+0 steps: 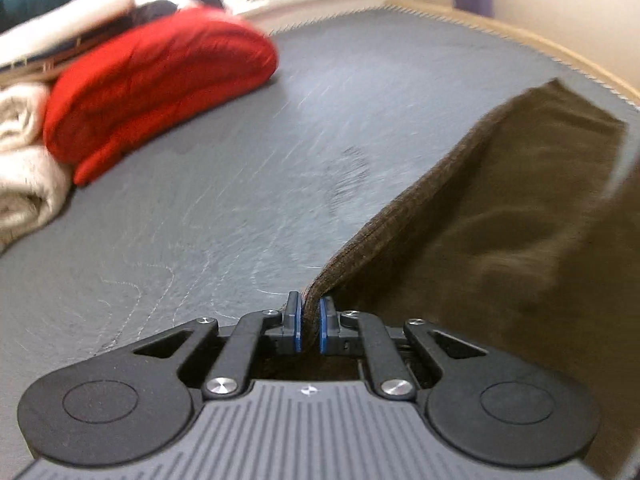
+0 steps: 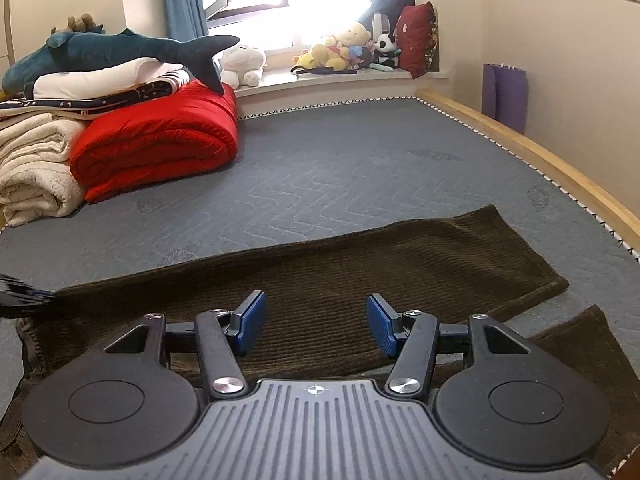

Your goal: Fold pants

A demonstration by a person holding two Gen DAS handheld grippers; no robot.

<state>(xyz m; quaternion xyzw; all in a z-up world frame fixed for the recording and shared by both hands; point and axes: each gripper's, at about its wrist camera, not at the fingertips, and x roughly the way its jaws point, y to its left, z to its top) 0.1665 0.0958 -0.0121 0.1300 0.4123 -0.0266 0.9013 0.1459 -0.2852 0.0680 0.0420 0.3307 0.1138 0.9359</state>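
Dark brown corduroy pants (image 2: 360,272) lie spread on the grey mattress (image 2: 340,168), legs running to the right. My left gripper (image 1: 309,322) is shut on an edge of the pants (image 1: 500,220), with the cloth pinched between its blue pads and lifted into a slanting ridge. In the right wrist view my right gripper (image 2: 316,324) hovers low over the middle of the pants, open, with nothing between its fingers. A blurred dark shape (image 2: 20,294) at the left edge of that view sits by the pants' waist end.
A folded red quilt (image 2: 160,144) and cream blankets (image 2: 32,168) are stacked at the back left, with a plush shark (image 2: 120,50) on top. A wooden bed rail (image 2: 540,160) runs along the right. Plush toys (image 2: 348,50) line the windowsill.
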